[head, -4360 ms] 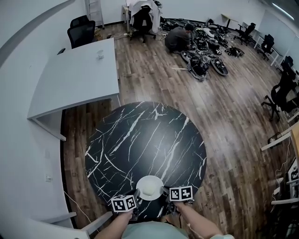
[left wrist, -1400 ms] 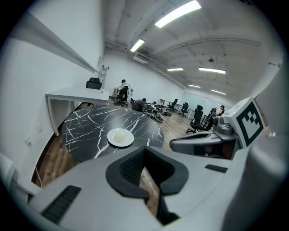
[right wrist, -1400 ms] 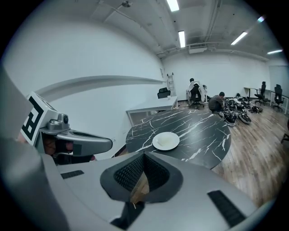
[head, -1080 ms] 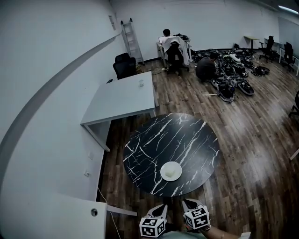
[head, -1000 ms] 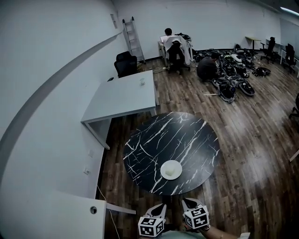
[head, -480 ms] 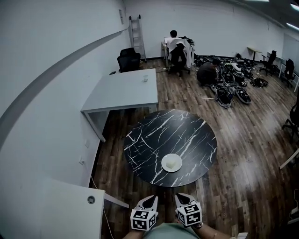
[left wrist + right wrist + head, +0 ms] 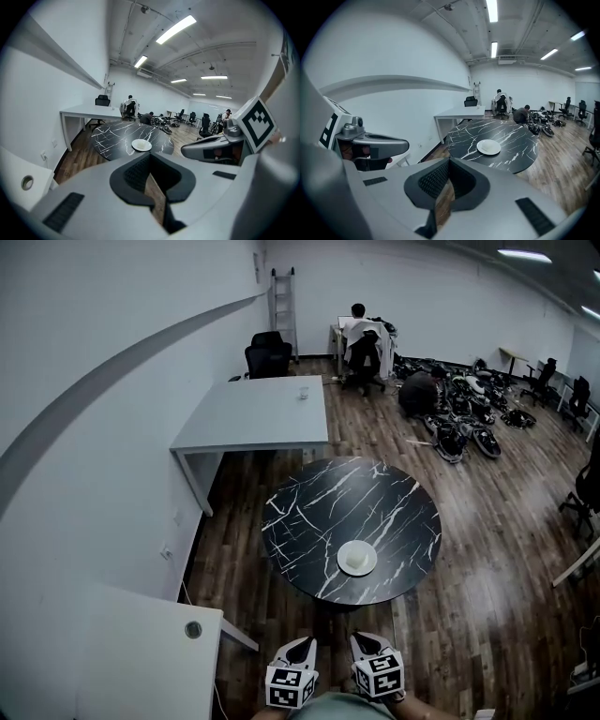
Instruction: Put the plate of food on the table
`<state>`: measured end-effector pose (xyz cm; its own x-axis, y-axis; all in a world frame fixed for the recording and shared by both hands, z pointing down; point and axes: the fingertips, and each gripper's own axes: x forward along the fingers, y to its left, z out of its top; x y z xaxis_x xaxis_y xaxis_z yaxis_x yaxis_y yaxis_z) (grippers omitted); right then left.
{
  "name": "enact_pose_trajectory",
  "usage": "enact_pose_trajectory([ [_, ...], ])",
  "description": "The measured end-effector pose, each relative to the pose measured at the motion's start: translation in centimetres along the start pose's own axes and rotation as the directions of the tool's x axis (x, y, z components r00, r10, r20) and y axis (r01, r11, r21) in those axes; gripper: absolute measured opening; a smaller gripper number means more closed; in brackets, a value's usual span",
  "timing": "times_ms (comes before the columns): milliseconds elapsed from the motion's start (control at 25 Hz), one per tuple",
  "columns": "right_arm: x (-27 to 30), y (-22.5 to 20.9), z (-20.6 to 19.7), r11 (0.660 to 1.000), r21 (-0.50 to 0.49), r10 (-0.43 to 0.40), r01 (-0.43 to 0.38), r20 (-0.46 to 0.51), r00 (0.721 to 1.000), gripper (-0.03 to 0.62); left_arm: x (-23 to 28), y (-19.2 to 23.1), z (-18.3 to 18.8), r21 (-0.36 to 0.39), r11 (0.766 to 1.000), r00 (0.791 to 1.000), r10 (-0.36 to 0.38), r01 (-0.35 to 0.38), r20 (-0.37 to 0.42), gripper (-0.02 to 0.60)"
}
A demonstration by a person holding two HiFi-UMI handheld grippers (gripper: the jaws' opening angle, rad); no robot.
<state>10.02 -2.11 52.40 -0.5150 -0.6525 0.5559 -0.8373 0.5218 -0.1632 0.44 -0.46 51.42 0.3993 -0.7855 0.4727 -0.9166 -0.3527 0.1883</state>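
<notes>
A white plate (image 7: 357, 559) with a pale piece of food on it rests on the round black marble table (image 7: 319, 512), near its front right side. Nothing touches the plate. Both grippers are far back from the table, close to my body at the bottom of the head view. My left gripper (image 7: 301, 643) and right gripper (image 7: 365, 639) hang side by side over the wood floor, jaws together and holding nothing. The left gripper view shows the plate (image 7: 141, 145) and table (image 7: 112, 136) well beyond the jaws. So does the right gripper view, with the plate (image 7: 489, 147) on the table (image 7: 518, 140).
A white desk (image 7: 253, 413) with a small cup (image 7: 303, 392) stands behind the round table. A white surface (image 7: 141, 652) juts out at the lower left. At the back are office chairs (image 7: 268, 354), a ladder (image 7: 284, 294), a seated person (image 7: 361, 329) and gear on the floor (image 7: 459, 404).
Earlier both grippers flanked the plate at the table's near edge. Now the plate stands alone on the table, and I and the grippers have drawn well back from it.
</notes>
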Motion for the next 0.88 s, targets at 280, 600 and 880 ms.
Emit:
enact_pose_trajectory([
  [280, -1.4, 2.6, -2.2, 0.999, 0.014, -0.050, 0.051, -0.027, 0.998, 0.009, -3.1, 0.0, -3.8, -0.043, 0.998, 0.999, -0.046, 0.045, -0.017, 0.006],
  [600, -1.4, 3.8, -3.0, 1.000, -0.013, -0.005, 0.005, 0.007, 1.000, 0.009, -3.1, 0.5, -2.8, 0.010, 1.000, 1.000, -0.022, 0.022, 0.015, 0.006],
  [880, -3.1, -0.1, -2.2, 0.999, 0.012, -0.036, 0.035, 0.033, 0.999, 0.009, -1.5, -3.0, -1.7, 0.052, 0.998, 0.999, -0.035, 0.035, 0.000, 0.006],
])
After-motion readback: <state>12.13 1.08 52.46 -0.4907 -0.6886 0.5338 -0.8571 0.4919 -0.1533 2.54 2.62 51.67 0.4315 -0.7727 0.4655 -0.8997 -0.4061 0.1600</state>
